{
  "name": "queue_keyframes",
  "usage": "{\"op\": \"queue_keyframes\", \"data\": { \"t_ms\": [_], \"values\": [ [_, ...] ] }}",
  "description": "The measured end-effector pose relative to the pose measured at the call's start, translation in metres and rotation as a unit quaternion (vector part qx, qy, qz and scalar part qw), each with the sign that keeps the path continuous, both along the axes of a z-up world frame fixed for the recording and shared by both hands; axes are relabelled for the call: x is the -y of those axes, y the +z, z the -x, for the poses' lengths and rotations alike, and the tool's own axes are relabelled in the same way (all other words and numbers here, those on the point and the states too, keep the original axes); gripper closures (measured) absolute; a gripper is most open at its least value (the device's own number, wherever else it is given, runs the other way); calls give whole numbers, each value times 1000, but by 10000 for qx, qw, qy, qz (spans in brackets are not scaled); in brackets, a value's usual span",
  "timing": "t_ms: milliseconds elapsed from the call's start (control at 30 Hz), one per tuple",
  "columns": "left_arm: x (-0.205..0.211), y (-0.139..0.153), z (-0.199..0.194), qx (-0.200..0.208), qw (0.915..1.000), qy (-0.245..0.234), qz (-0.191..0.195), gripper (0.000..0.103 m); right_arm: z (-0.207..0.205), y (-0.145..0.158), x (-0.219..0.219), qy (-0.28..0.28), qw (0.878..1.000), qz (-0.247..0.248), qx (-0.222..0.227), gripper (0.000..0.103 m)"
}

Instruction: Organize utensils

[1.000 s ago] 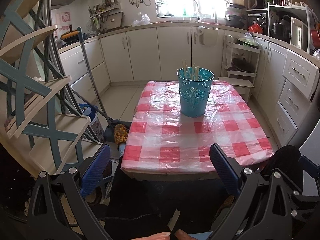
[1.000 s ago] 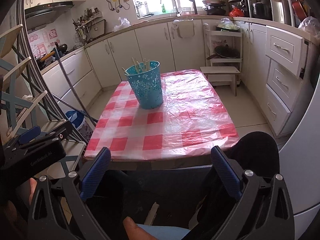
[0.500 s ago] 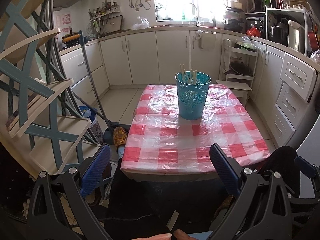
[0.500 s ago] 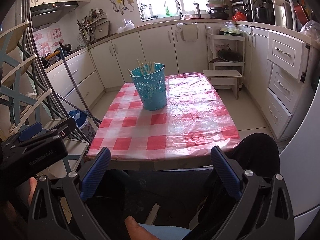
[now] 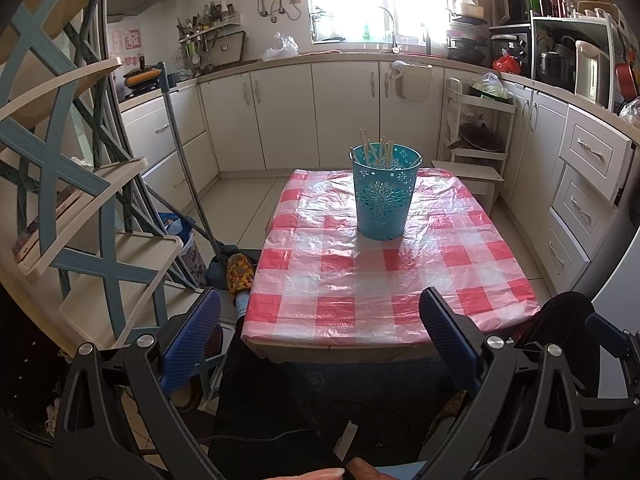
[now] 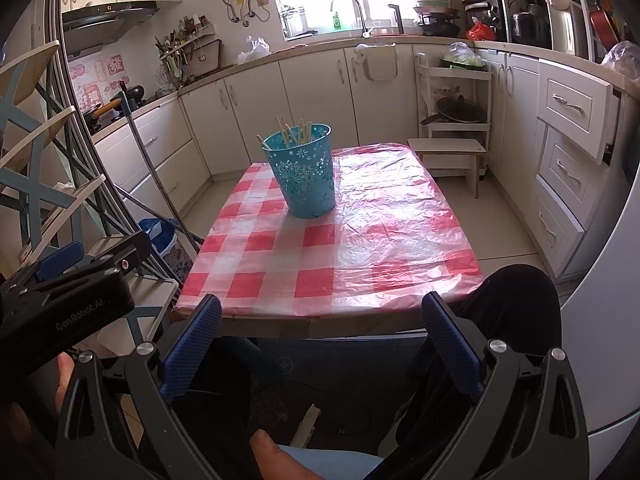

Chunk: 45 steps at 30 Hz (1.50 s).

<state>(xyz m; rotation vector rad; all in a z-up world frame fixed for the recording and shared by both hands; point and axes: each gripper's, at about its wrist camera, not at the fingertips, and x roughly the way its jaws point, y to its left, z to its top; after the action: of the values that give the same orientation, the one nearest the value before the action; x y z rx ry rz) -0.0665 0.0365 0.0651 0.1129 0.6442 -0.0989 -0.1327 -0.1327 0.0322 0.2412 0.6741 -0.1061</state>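
In the left wrist view, the left hand-held gripper (image 5: 320, 332) is being held wide open and empty before the near edge of the bench (image 5: 384, 280), while chopsticks (image 5: 378, 150) are being kept upright in a teal bucket (image 5: 384, 196) at its far middle. In the right wrist view, the right hand-held gripper (image 6: 320, 334) is likewise being held open and empty, with the teal bucket (image 6: 306, 172) standing far left on the bench (image 6: 360, 248).

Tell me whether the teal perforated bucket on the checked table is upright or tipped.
Upright. The teal perforated plastic bucket stands on its base on the red-and-white checked tablecloth, rim up, with pale wooden sticks poking out the top.
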Motion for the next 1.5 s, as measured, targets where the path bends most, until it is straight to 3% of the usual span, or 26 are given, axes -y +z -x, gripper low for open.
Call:
{"op": "queue_keyframes", "data": {
  "t_ms": [1500],
  "values": [
    [1,2,3,-13,10000,-10,0,8,6,-8,-9,21,10000,-37,-63,7]
  ]
}}
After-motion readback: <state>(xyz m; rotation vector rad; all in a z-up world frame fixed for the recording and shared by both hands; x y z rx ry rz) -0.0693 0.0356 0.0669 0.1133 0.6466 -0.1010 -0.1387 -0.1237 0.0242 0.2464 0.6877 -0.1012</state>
